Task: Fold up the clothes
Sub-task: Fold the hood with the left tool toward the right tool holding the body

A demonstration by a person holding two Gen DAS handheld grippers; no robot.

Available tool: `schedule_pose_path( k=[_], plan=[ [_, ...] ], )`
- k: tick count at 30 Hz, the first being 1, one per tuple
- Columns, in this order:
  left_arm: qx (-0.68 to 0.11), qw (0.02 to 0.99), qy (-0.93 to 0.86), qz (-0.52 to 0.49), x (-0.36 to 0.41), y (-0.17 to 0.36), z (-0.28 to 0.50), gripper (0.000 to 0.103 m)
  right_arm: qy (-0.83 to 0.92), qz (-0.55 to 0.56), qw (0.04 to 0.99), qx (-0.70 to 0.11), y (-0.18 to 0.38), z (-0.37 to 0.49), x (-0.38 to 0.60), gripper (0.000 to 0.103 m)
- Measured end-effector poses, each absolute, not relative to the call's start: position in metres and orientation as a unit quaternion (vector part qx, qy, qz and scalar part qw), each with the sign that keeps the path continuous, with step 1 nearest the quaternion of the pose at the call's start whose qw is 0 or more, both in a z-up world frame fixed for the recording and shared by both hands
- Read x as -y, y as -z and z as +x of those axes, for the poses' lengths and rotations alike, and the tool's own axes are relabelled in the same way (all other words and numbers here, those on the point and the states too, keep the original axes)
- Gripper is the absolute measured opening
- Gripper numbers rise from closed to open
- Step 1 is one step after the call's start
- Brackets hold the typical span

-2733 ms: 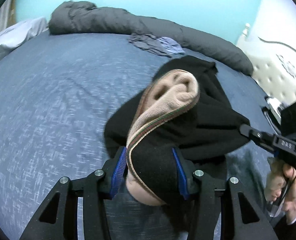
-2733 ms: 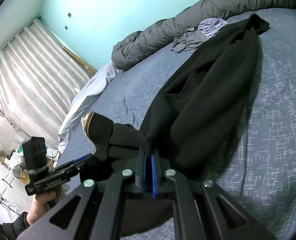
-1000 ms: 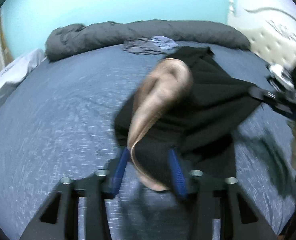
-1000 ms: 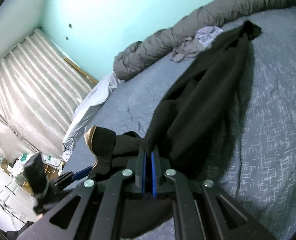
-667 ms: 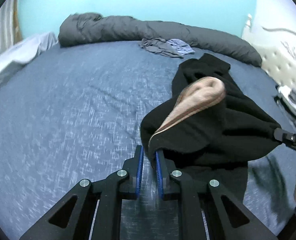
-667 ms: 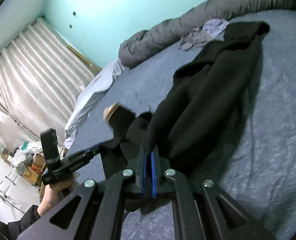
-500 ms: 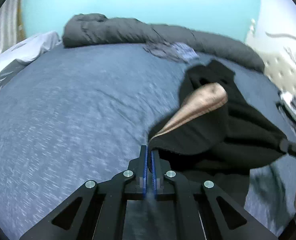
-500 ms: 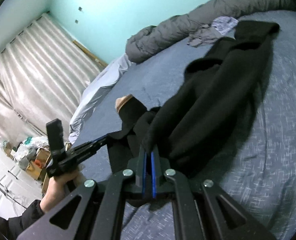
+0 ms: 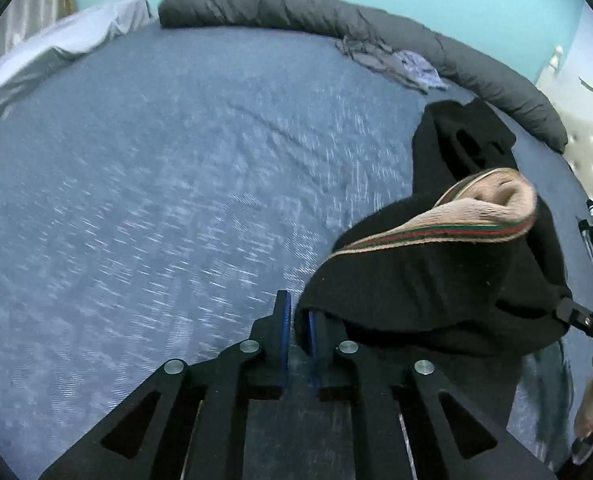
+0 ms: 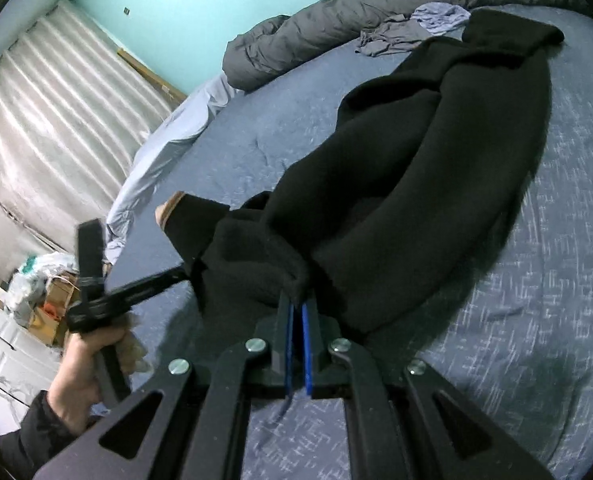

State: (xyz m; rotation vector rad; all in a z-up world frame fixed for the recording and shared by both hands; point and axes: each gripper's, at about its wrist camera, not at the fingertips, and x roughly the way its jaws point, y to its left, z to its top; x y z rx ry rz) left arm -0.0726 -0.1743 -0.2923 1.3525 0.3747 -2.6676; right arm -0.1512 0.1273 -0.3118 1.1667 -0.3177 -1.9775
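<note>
A black garment with a beige lining and a red-green striped band hangs lifted over the blue bed. My left gripper is shut on its near left edge. My right gripper is shut on another bunched edge of the same garment, whose far end trails on the bed toward the duvet. In the right wrist view the left gripper shows at the left, held by a hand, with the cloth between the two grippers. The right gripper's finger shows at the right edge of the left wrist view.
A rolled grey duvet runs along the far edge of the bed, with a small heap of grey-blue clothes beside it. A pale sheet lies at the left, a white tufted headboard at the right. Curtains and boxes stand beyond the bed.
My left gripper's jaws, wide around the waistband a second ago, have closed onto the garment's edge. The garment has shifted right in the left wrist view. The right gripper kept its grip.
</note>
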Motion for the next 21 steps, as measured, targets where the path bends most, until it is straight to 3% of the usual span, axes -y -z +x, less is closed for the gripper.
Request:
schedule_pose_path(
  k=[1,9,11,12,19,21],
  plan=[
    [-0.124,0.063,0.889,0.437,0.173,0.285,-0.068,0.019,0.784,0.459,0.401,0.12,0.31,-0.15,-0.126,0.004],
    [-0.079,0.038,0.937,0.337,0.143,0.225,-0.062,0.029,0.785,0.451,0.404,0.129,0.31,-0.147,-0.127,0.004],
    [-0.055,0.025,0.943,0.327,0.128,0.218,-0.067,0.043,0.785,0.45,0.404,0.131,0.31,-0.147,-0.129,0.004],
    [-0.043,0.019,0.943,0.329,0.121,0.218,-0.073,0.044,0.785,0.449,0.406,0.133,0.309,-0.147,-0.129,0.004],
    [-0.053,-0.009,0.934,0.352,0.112,0.233,-0.09,0.044,0.783,0.449,0.409,0.136,0.308,-0.148,-0.128,0.004],
    [-0.061,-0.011,0.933,0.355,0.114,0.235,-0.091,0.035,0.783,0.448,0.409,0.135,0.307,-0.151,-0.127,0.004]
  ],
)
